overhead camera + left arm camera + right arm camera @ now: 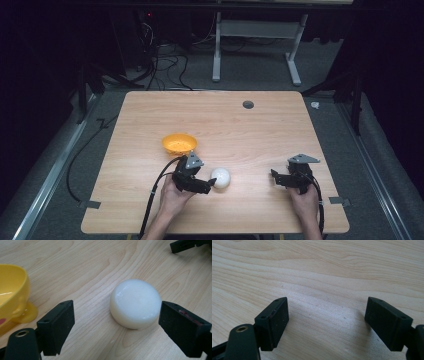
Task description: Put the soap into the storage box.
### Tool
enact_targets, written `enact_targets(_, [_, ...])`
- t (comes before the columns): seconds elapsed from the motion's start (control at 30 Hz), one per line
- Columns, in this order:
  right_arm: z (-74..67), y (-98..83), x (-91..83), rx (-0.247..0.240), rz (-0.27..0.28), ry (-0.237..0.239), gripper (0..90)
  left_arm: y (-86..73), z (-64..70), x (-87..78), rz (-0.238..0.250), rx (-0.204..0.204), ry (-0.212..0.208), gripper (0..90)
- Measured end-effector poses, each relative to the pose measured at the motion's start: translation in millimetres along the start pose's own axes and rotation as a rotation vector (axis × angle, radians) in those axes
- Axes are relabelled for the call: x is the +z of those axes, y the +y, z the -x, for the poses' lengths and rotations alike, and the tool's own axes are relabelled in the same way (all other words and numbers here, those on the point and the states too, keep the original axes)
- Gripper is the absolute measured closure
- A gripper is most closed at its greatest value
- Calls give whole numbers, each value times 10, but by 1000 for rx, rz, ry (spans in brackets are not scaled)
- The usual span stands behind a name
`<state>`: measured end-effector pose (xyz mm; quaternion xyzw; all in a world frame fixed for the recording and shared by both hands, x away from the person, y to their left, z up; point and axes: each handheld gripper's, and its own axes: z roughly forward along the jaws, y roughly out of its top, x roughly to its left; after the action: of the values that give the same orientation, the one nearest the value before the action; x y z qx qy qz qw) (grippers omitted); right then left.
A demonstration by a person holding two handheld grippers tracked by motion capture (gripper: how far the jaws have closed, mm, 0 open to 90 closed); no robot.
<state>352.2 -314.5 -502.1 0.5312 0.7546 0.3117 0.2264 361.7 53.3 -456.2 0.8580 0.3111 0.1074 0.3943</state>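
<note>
The left claw [113,325], jaws spread wide, straddles the smooth white round puck [135,303] lying at its 1 o'clock on the wooden worktop [260,130], probably untouched, while the right claw [325,322] gapes idle.

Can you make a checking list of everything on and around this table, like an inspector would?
Surface: wooden table, light grain, with a dark round hole near the far edge.
Job's things: white round puck lying flat; yellow bowl upright beyond it.
Clutter: nothing seen.
Grippers: left gripper open, jaws either side of the puck, not touching it; right gripper open over bare wood.
Cables: black cable trails from the left gripper; more cables on the floor.
Surroundings: dark room, grey floor, white frame legs behind.
</note>
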Motion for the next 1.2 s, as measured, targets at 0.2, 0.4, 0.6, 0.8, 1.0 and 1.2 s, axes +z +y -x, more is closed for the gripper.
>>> enact_targets(0.2, [0,0,1,-2,0,0,203,35,49,99,-10,11,-18,137])
enact_targets(0.4, [0,0,1,-2,0,-1,203,68,88,196,-24,24,-27,136])
enact_targets(0.6, [0,0,1,-2,0,-1,203,116,155,310,-38,51,-28,132])
enact_targets(0.8, [0,0,1,-2,0,-1,203,110,186,425,-59,58,-27,127])
enact_targets(1.0, [0,0,1,-2,0,-1,203,89,218,528,-88,82,-18,124])
enact_targets(1.2, [0,0,1,-2,0,-1,203,65,229,602,-112,88,-23,129])
